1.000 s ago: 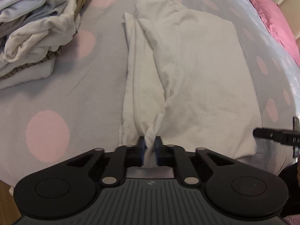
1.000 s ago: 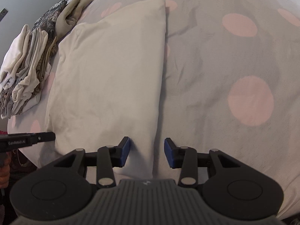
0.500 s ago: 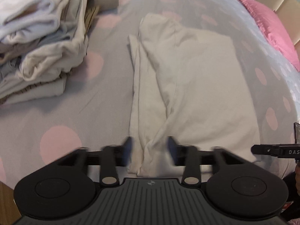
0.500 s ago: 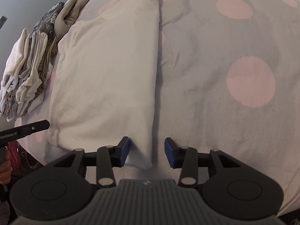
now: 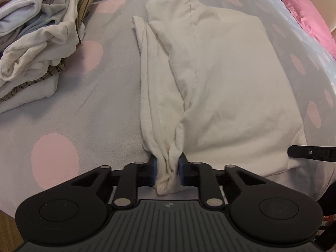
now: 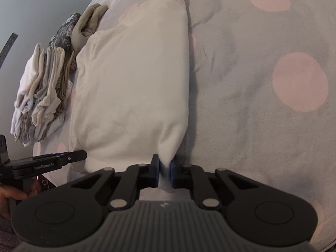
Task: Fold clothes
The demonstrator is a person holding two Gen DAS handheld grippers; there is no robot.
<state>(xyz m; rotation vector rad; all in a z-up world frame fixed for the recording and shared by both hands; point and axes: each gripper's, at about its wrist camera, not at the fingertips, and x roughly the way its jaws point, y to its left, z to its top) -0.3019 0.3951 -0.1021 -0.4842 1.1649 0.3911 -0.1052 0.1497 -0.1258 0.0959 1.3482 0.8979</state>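
Observation:
A cream white garment (image 5: pixel 220 79) lies folded lengthwise on the grey bedspread with pink dots (image 5: pixel 84 115). My left gripper (image 5: pixel 167 168) is at the garment's near left corner, its jaws closing, and the blue pads press a bunched fold of fabric. In the right wrist view the same garment (image 6: pixel 130 79) stretches away from me. My right gripper (image 6: pixel 164 168) is at its near right corner, jaws closing, with a thin fold of cloth pinched between the pads. Each gripper shows at the edge of the other's view.
A pile of folded clothes (image 5: pixel 35 42) sits at the left; in the right wrist view this pile (image 6: pixel 42 96) is beside the garment. A pink pillow (image 5: pixel 304 10) lies far right. The bed's near edge runs just below both grippers. A hand (image 6: pixel 8 195) holds the left gripper.
The left gripper opened, then closed again on a thicker bunch of the corner. The right gripper's jaws, open around the garment's edge before, have closed on it.

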